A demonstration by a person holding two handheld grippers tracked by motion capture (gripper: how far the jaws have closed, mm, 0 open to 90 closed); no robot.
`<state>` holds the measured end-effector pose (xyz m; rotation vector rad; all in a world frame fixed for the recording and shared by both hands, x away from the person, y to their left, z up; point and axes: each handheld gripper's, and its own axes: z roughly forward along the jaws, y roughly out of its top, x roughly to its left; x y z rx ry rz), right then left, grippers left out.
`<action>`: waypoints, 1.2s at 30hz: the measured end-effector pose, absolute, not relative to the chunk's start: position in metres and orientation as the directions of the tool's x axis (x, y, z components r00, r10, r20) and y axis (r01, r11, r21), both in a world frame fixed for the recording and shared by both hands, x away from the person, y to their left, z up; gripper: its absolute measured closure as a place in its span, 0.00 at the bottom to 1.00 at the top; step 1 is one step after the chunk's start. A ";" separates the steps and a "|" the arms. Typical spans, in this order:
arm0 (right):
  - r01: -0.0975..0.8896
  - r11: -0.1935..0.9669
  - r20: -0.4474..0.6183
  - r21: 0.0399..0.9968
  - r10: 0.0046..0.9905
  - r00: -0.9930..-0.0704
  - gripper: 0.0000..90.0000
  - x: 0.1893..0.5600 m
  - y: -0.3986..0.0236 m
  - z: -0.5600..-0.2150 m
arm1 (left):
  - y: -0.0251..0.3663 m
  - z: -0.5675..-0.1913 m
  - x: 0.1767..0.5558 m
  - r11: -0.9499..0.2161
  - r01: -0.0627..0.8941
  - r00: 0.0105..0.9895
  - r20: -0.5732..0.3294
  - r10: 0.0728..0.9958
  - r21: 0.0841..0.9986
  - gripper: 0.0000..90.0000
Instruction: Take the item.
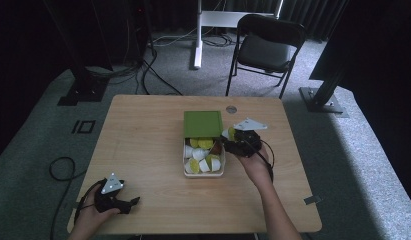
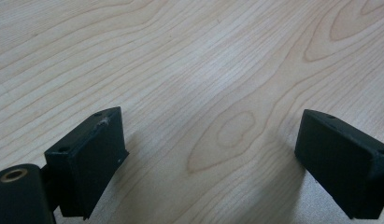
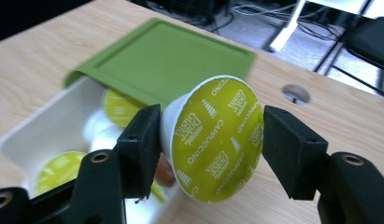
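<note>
A white box (image 1: 185,159) with a green lid (image 1: 202,123) slid halfway back stands mid-table and holds several white coffee capsules with yellow-green foil tops (image 1: 202,156). My right gripper (image 1: 230,138) hovers just right of the box, shut on one such capsule (image 3: 213,137), its foil top facing the camera between the two black fingers (image 3: 142,147). The box (image 3: 49,130) and lid (image 3: 164,58) lie behind it in the right gripper view. My left gripper (image 1: 130,205) rests at the table's near left corner, jaws wide apart over bare wood (image 2: 208,135), nothing between them.
The wooden table (image 1: 143,135) has a round cable hole (image 1: 231,109) behind the box. A black folding chair (image 1: 265,47) and a white desk leg (image 1: 197,35) stand beyond the far edge. Cables lie on the grey carpet at the left.
</note>
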<state>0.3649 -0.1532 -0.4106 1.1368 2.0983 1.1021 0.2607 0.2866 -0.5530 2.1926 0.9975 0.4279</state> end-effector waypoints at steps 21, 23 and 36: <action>0.576 0.251 -0.058 0.778 0.942 -0.332 0.44 0.402 -0.203 -0.463 | 0.287 -0.553 0.261 -0.474 0.534 0.652 0.016 0.758 0.700 0.11; 0.589 0.245 -0.050 0.770 0.944 -0.328 0.44 0.405 -0.206 -0.469 | 0.287 -0.553 0.261 -0.474 0.534 0.652 0.016 0.758 0.700 0.11; 0.665 0.217 -0.042 0.715 0.962 -0.269 0.44 0.423 -0.225 -0.507 | 0.287 -0.553 0.261 -0.474 0.534 0.652 0.017 0.758 0.700 0.11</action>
